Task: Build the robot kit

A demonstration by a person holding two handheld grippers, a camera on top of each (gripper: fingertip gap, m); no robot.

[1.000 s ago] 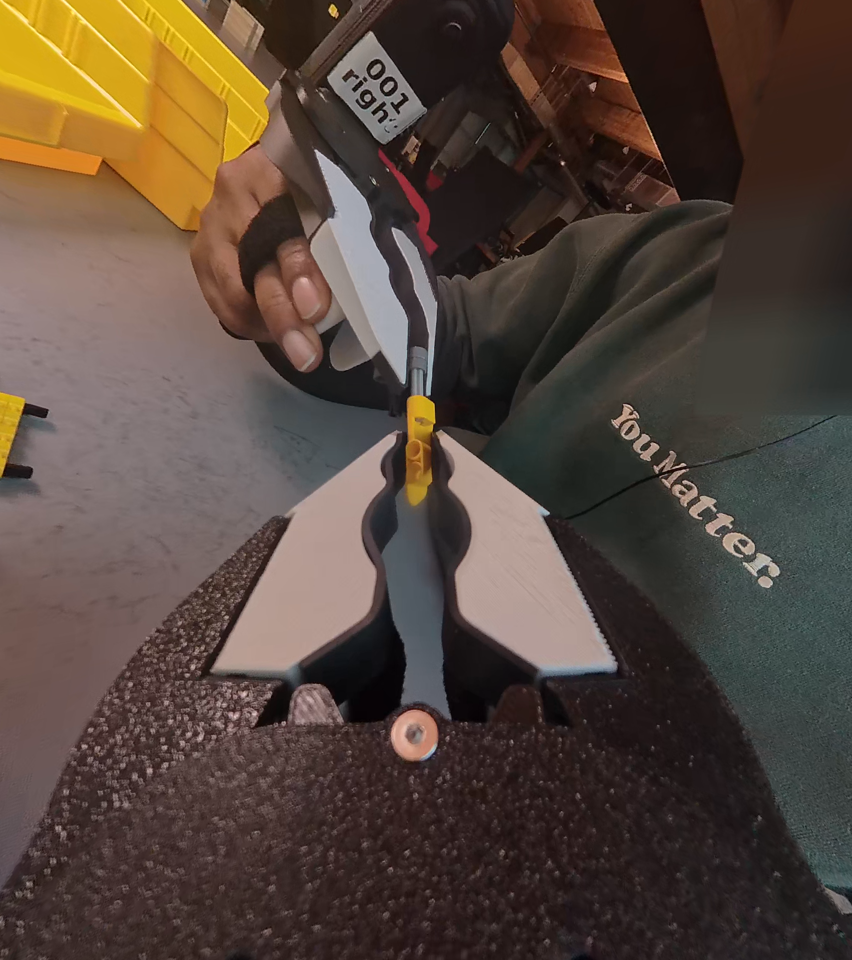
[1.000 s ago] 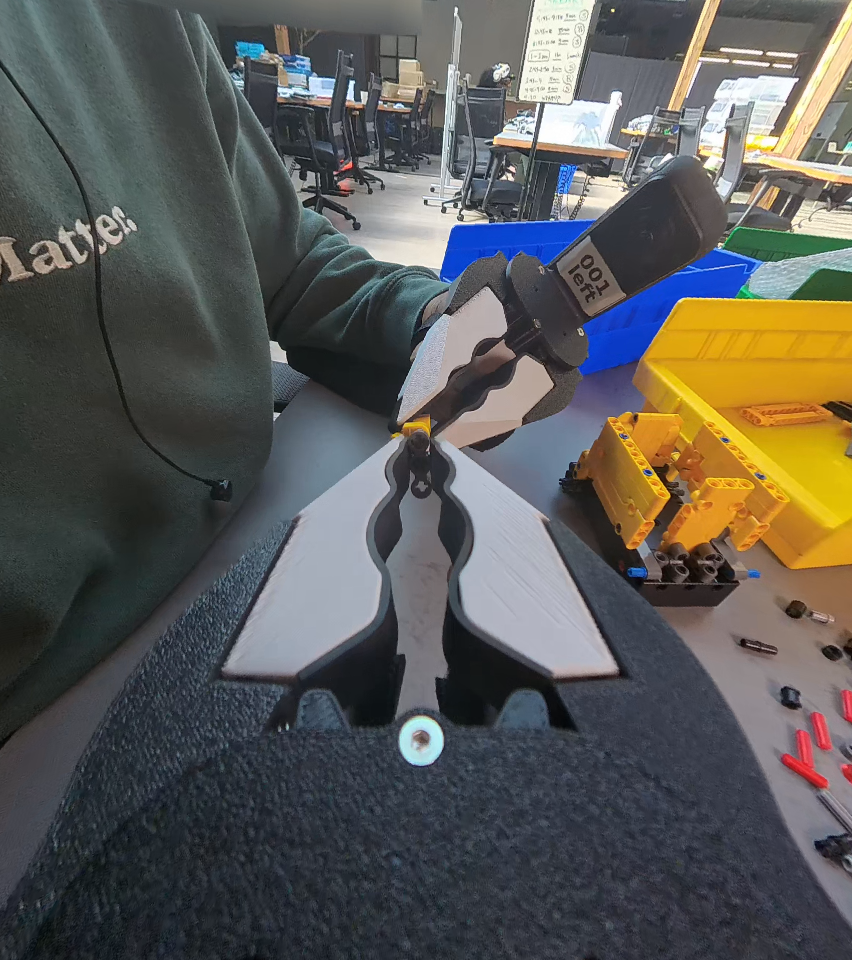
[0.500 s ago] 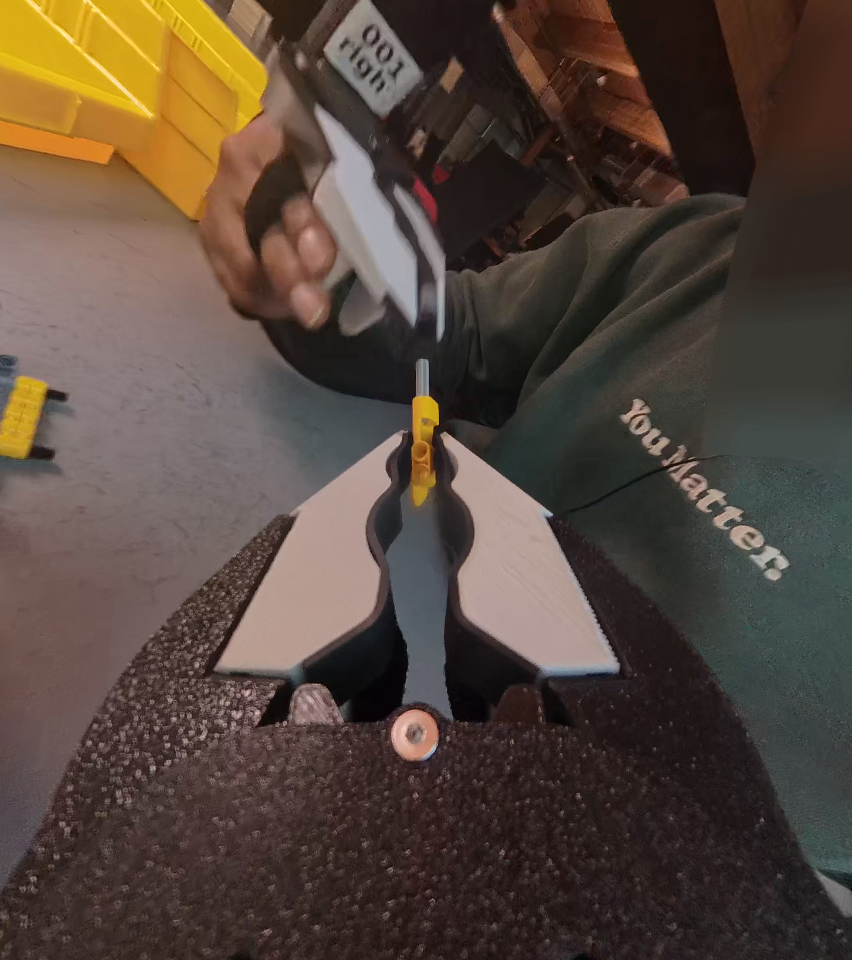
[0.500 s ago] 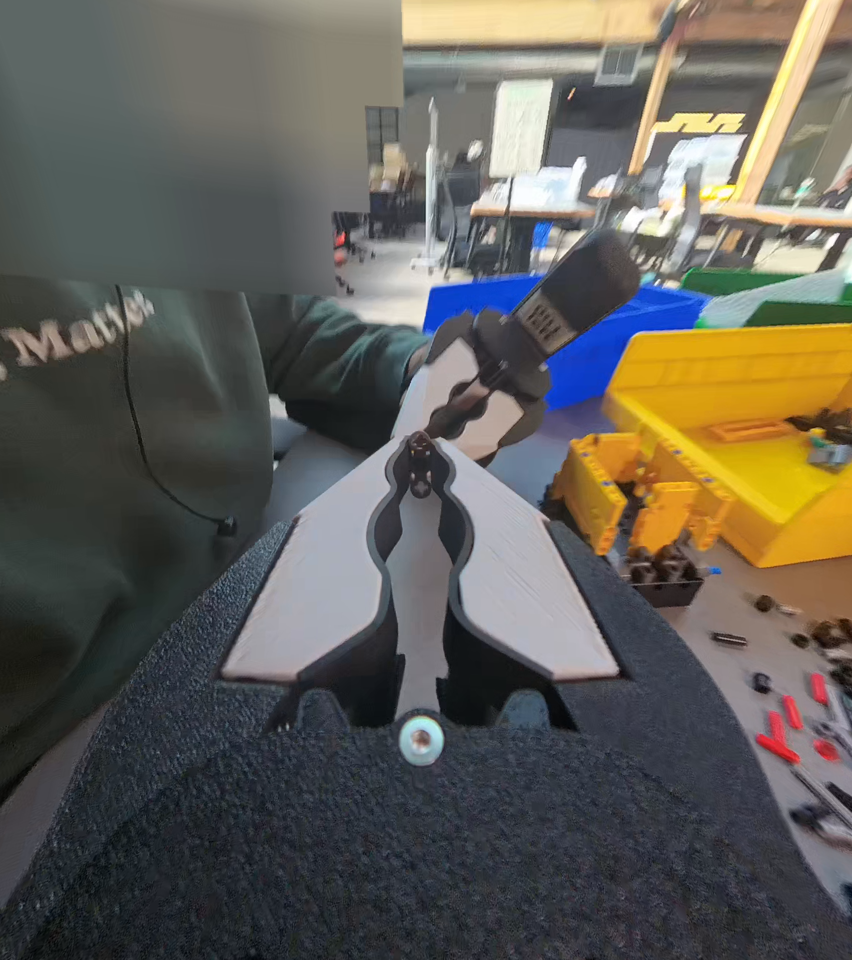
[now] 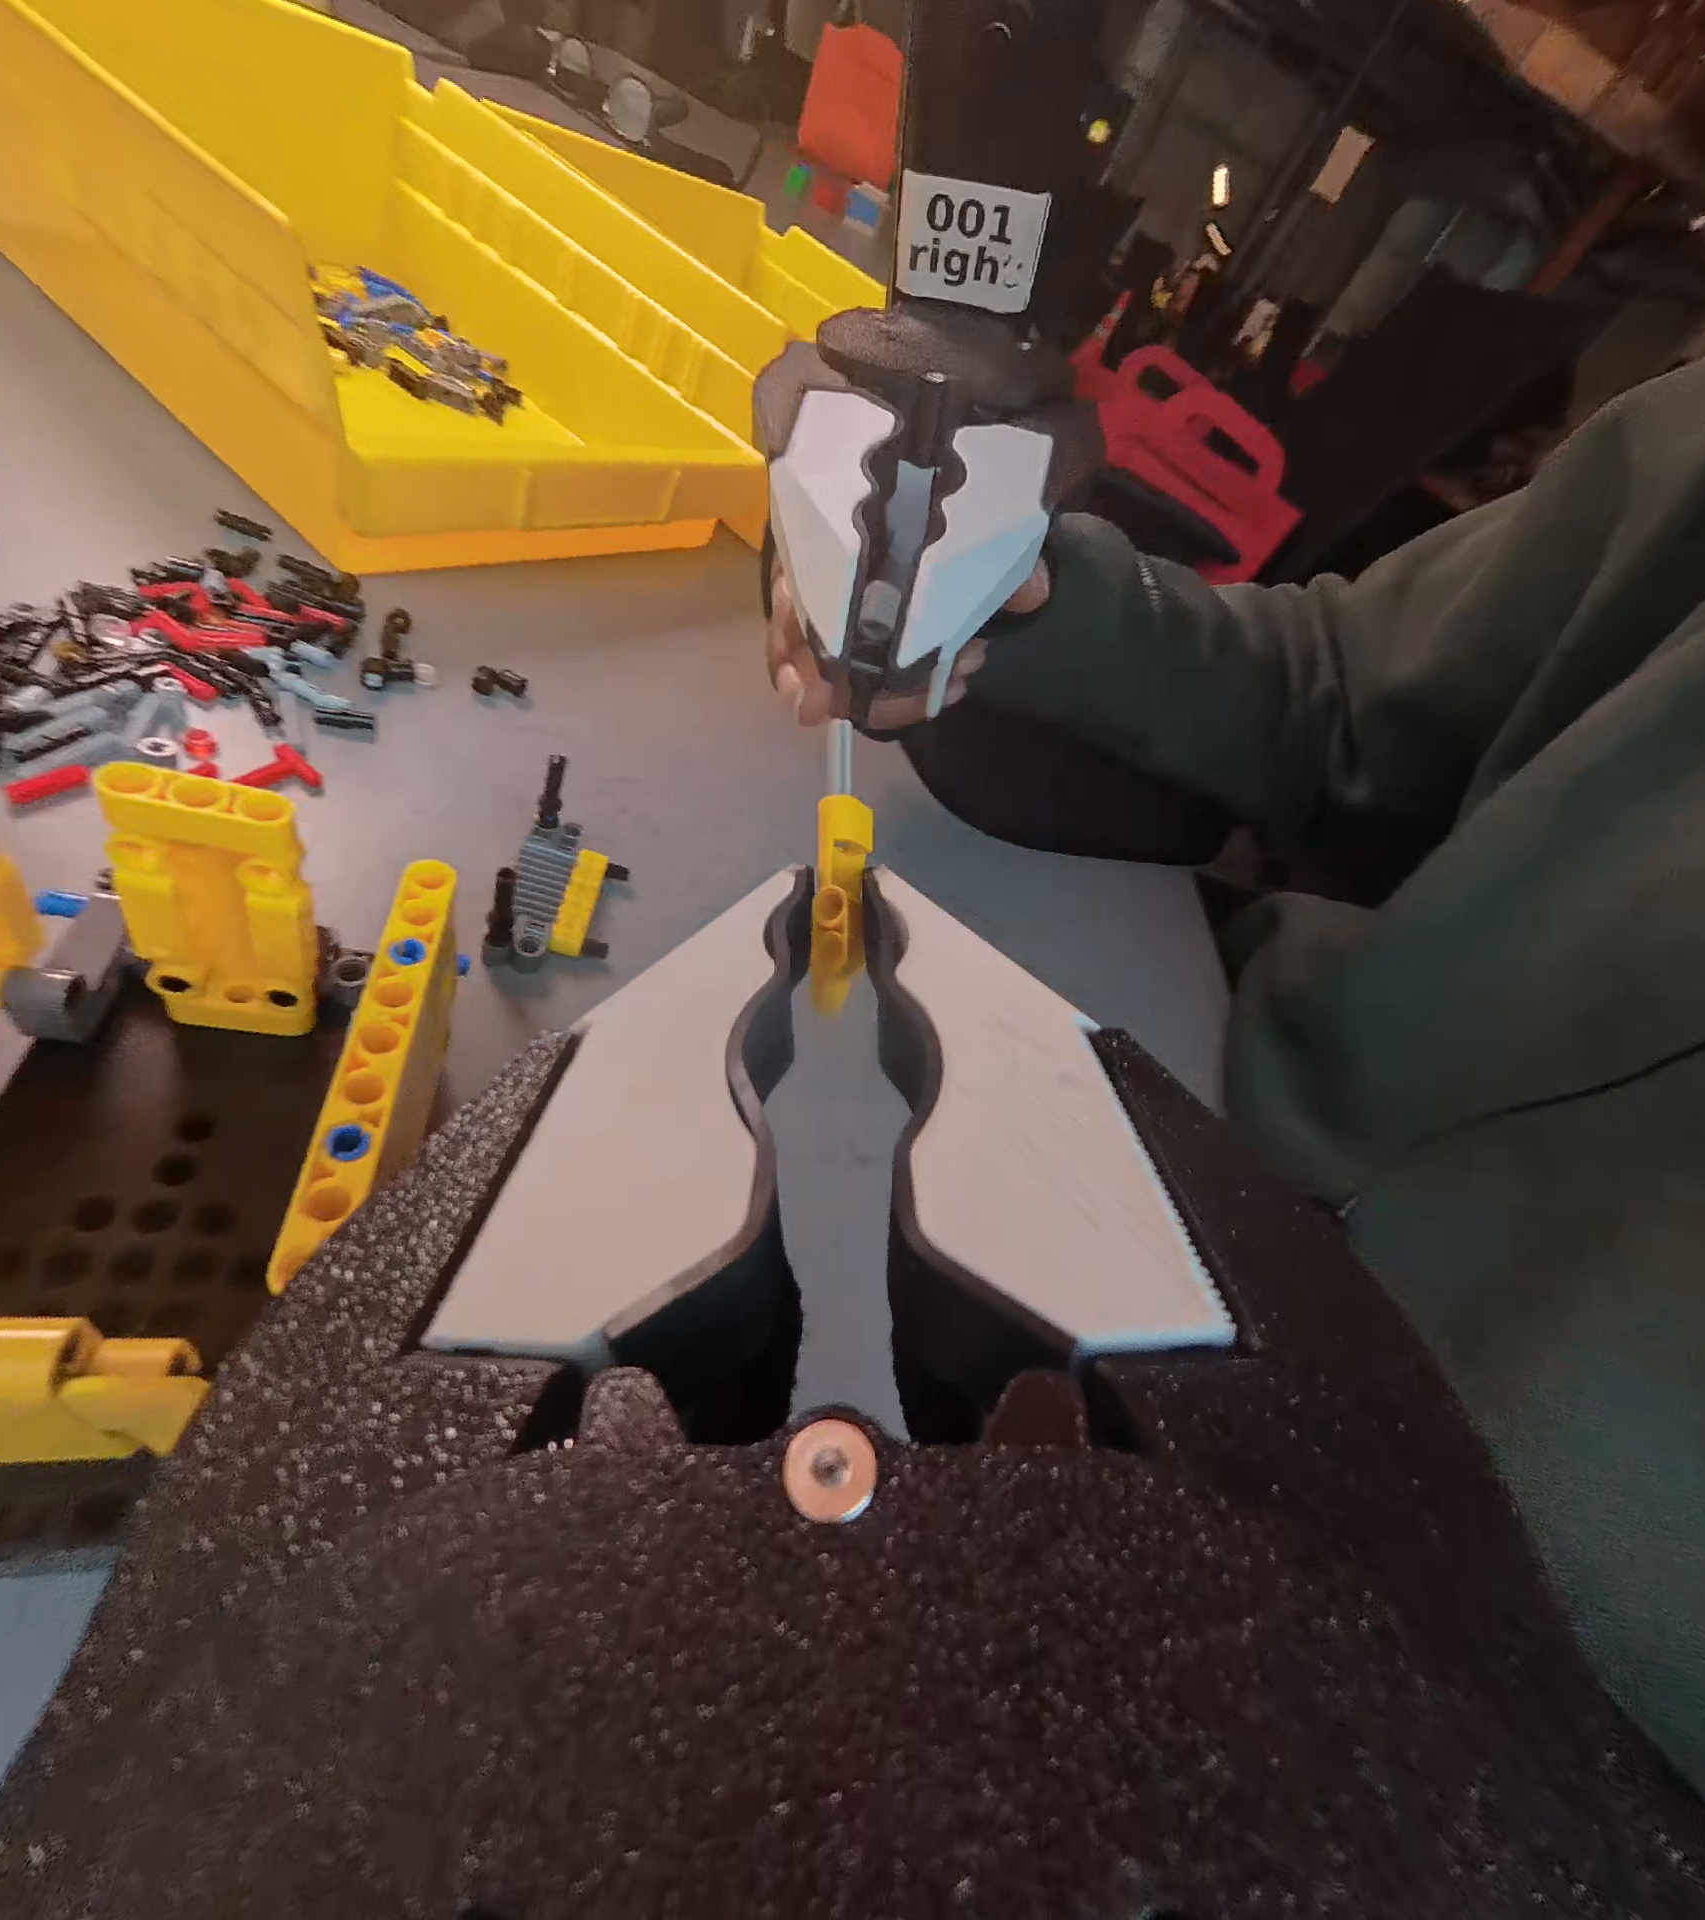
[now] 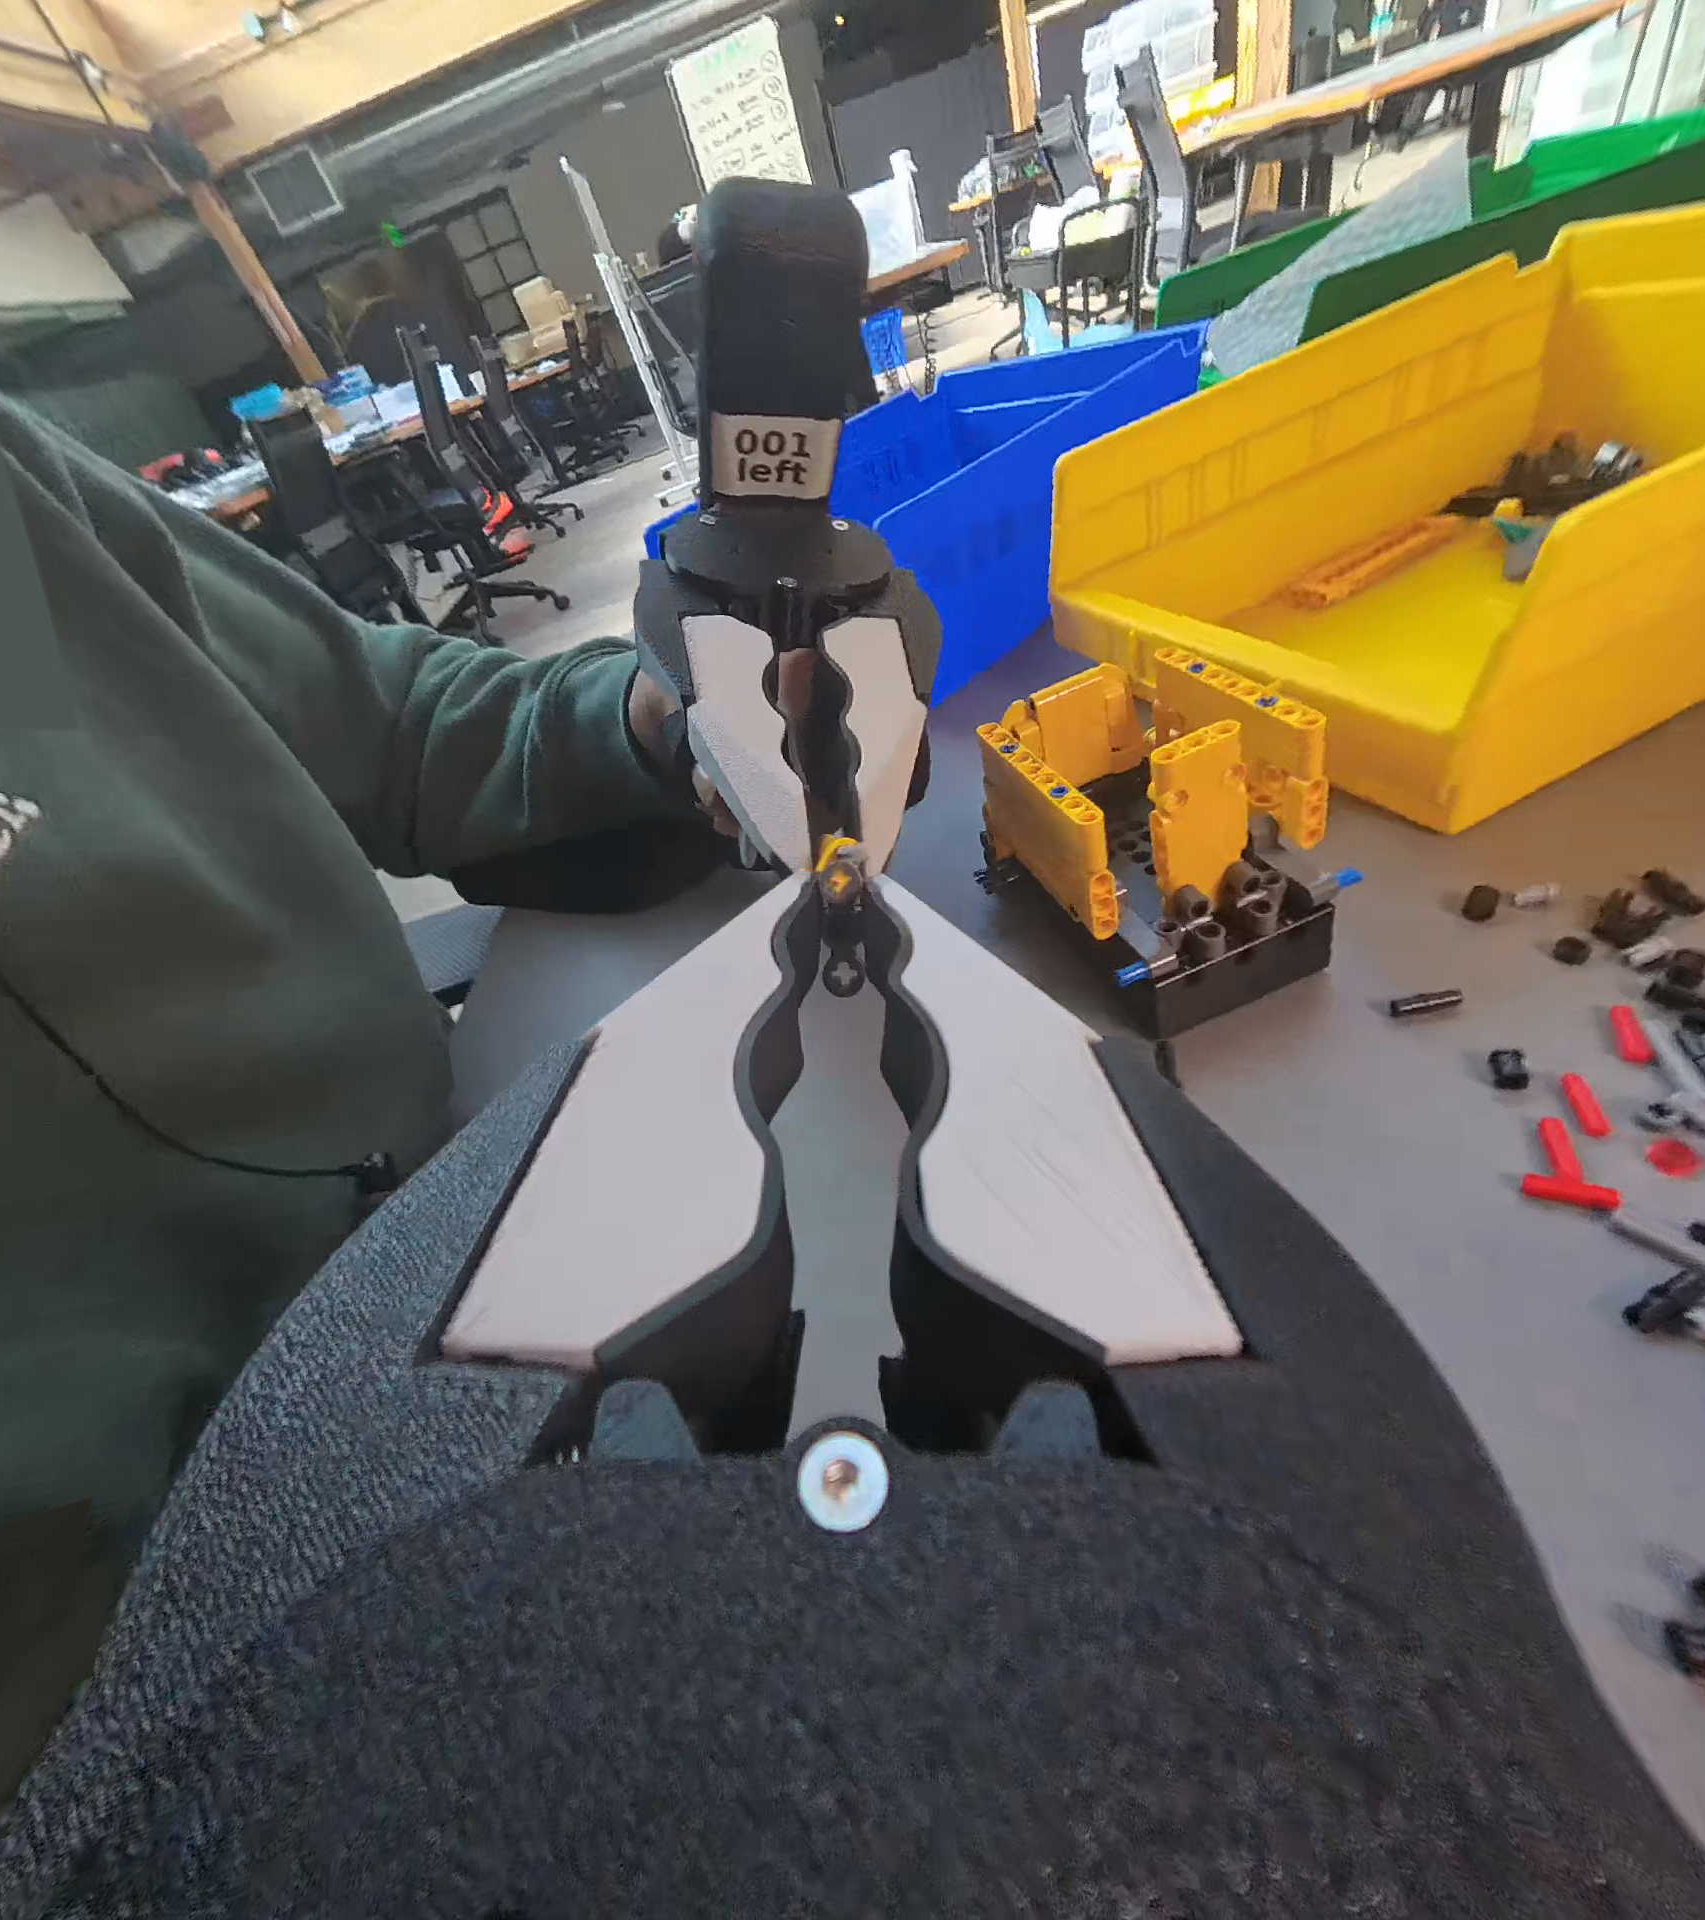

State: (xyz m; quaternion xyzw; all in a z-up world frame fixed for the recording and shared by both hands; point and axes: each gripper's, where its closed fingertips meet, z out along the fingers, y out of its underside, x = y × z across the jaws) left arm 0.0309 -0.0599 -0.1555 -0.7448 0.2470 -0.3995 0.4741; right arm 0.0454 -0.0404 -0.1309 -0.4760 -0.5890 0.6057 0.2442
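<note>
My left gripper is shut on a small yellow connector, held upright above the grey table. A thin grey axle stands out of the connector's top. My right gripper points down at it from above, and the axle's top end meets its tips. In the right wrist view my right gripper is shut on a small black piece with a cross hole. The left gripper and the yellow connector sit just beyond its tips.
A yellow and black brick model stands on the table, also at the left in the left wrist view. Nearby are a small grey-yellow assembly, loose pieces, yellow bins and a blue bin. A person's green sleeve lies at the right. Across from one pair of fingers to the other is roughly 4 cm.
The right gripper pulled away from the axle half a second ago and has come back to its end. Both grippers have swung round, so the model and loose pieces now show.
</note>
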